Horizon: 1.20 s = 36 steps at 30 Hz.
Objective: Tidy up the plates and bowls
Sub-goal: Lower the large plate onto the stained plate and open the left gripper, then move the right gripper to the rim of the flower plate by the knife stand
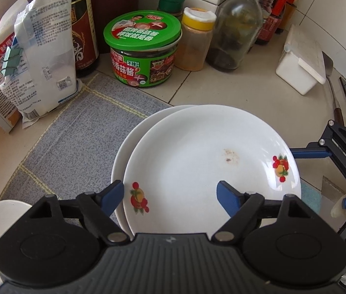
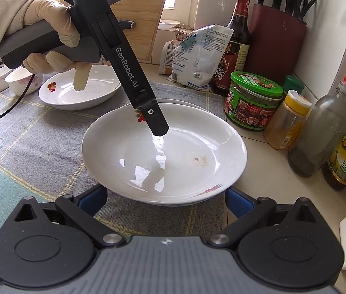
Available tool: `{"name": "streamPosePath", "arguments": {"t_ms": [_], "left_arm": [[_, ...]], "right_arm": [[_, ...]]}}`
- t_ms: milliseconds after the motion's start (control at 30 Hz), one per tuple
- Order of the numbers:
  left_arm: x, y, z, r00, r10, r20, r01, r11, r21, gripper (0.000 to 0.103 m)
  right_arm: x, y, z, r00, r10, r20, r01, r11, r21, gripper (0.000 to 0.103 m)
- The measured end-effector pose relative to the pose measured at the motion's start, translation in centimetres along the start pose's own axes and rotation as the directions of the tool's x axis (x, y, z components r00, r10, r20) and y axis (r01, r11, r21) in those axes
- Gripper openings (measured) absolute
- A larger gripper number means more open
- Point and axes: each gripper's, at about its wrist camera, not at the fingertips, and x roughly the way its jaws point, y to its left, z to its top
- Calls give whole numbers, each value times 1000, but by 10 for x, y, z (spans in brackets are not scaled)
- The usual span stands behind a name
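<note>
The left gripper (image 1: pixel 170 193) hung over the top plate (image 1: pixel 204 169), its blue fingers (image 1: pixel 229 197) spread apart with nothing pinched between them; one finger stood over the near rim by a fruit decal, the other over the bowl of the plate. Seen from the right wrist, its black tip pointed steeply down at the plate's far inner slope, and whether it touched the glaze could not be told. A gloved hand (image 2: pixel 50 36) gripped its handle. The right gripper (image 2: pixel 165 202) sat low at the near rim of the same plate, jaws wide, one blue finger on each side of the rim and neither pressing on it.

The top plate, white with a small brown stain near its middle, lay on a second plate (image 1: pixel 126 152), shifted sideways so that the lower rim showed. Both sat on a grey checked mat (image 1: pixel 75 142) at its edge beside the tiled counter.

Close behind the stack crowded a green-lidded jar (image 1: pixel 143 49), a yellow-capped spice jar (image 1: pixel 196 39), a clear glass bottle (image 1: pixel 236 29) and a dark sauce bottle (image 1: pixel 84 27). Clipped paper bags (image 1: pixel 38 56) leaned on the mat's far corner. A white lidded box (image 1: pixel 300 61) stood further off. Another plate (image 2: pixel 79 90) and two small bowls (image 2: pixel 23 80) waited across the mat.
</note>
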Motion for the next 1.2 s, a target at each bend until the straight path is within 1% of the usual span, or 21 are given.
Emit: {"name": "streamPosePath", "arguments": {"t_ms": [67, 200, 267, 333, 400, 467, 533, 633, 667, 733, 833, 933, 1000, 1067, 1133, 1200], "left_arm": [[-1, -2, -2, 1000, -24, 3, 24, 1000, 1, 83], [-3, -9, -6, 1000, 3, 17, -3, 1000, 25, 83], [-10, -11, -8, 999, 9, 50, -11, 999, 37, 83], [-21, -15, -10, 995, 28, 99, -33, 998, 48, 83], [-37, -21, -15, 984, 39, 172, -51, 996, 70, 87], [-52, -29, -23, 967, 58, 248, -82, 993, 90, 91], [-62, -36, -32, 950, 72, 305, -110, 988, 108, 93], [-72, -45, -44, 929, 109, 354, -155, 982, 105, 95], [-75, -47, -48, 924, 119, 363, -166, 981, 101, 95], [-80, -50, -57, 915, 146, 377, -185, 980, 69, 95], [-87, -51, -72, 906, 175, 386, -186, 983, -10, 96], [-92, -53, -87, 893, 229, 388, -213, 973, -83, 96], [-96, -56, -99, 877, 278, 393, -245, 960, -133, 96], [-99, -56, -109, 868, 319, 381, -263, 945, -193, 96], [-101, -53, -119, 858, 360, 366, -274, 924, -265, 96], [-104, -48, -129, 851, 399, 341, -281, 895, -345, 96]], "right_arm": [[0, 1, 1, 1000, -9, -1, 9, 1000, -9, 103], [-2, 5, 4, 1000, -1, 15, 2, 999, -35, 103], [-2, 6, 6, 1000, -15, 18, 15, 999, -39, 103], [-3, 7, 7, 1000, -18, 18, 19, 999, -36, 103], [-7, 6, 7, 999, -22, 25, 23, 999, -26, 103], [-7, 5, 9, 999, -37, 15, 37, 999, -4, 103], [-6, 4, 11, 999, -48, 2, 48, 999, 15, 103], [-6, 4, 13, 999, -52, -3, 52, 998, 32, 103], [-6, 4, 13, 999, -49, -5, 49, 998, 34, 103], [-6, 6, 14, 999, -52, -8, 52, 998, 32, 103], [-6, 10, 16, 998, -58, -13, 58, 998, 24, 103], [-6, 12, 18, 999, -44, -10, 45, 999, 16, 103], [-5, 14, 20, 999, -33, -7, 33, 999, 15, 103], [-4, 16, 21, 1000, -17, -1, 17, 1000, 4, 103], [-3, 17, 23, 1000, 3, 4, -3, 1000, -5, 103], [-2, 19, 25, 1000, 28, 10, -28, 1000, -14, 103]]}}
